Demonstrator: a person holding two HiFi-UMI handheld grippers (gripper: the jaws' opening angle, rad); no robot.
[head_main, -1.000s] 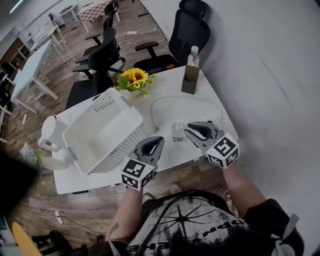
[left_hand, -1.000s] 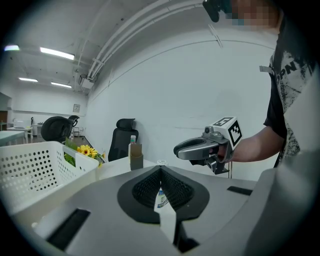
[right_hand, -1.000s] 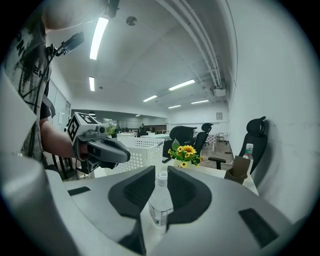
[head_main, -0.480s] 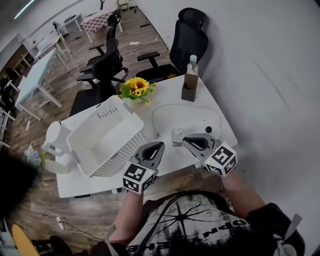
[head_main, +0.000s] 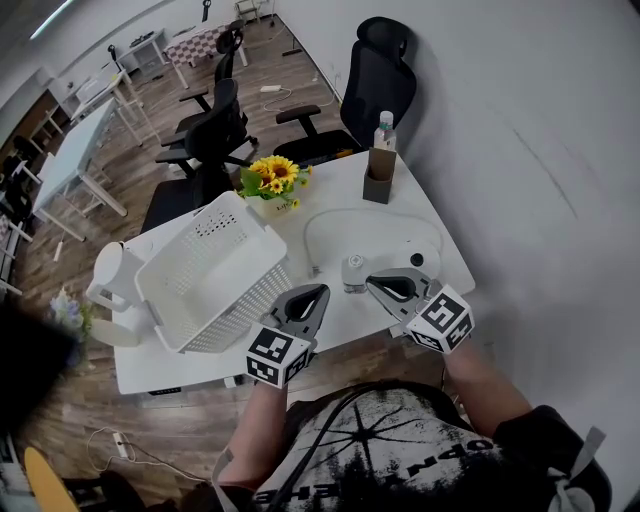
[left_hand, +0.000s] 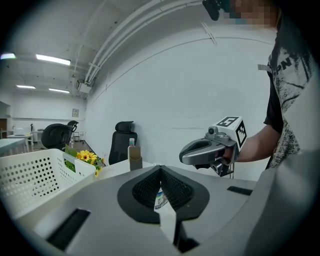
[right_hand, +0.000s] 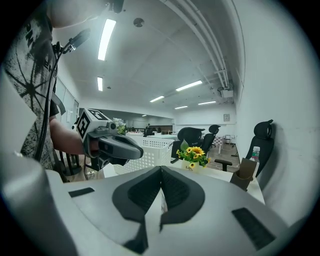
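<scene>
Bottle (head_main: 353, 270), small and clear with a pale cap, stands on the table (head_main: 370, 230) near its near edge, between the two grippers' tips. The right gripper (head_main: 372, 281) has narrowed its claw from apart to closed, empty; the left gripper (head_main: 318, 292) is closed too.

A small clear plastic bottle (head_main: 352, 271) stands just ahead, between the left gripper (head_main: 317, 291) and right gripper (head_main: 373, 283) tips. A white perforated plastic basket (head_main: 200, 265) walls off the left gripper's left. Beyond the bottle, white tabletop (head_main: 365, 235) lies open.
</scene>
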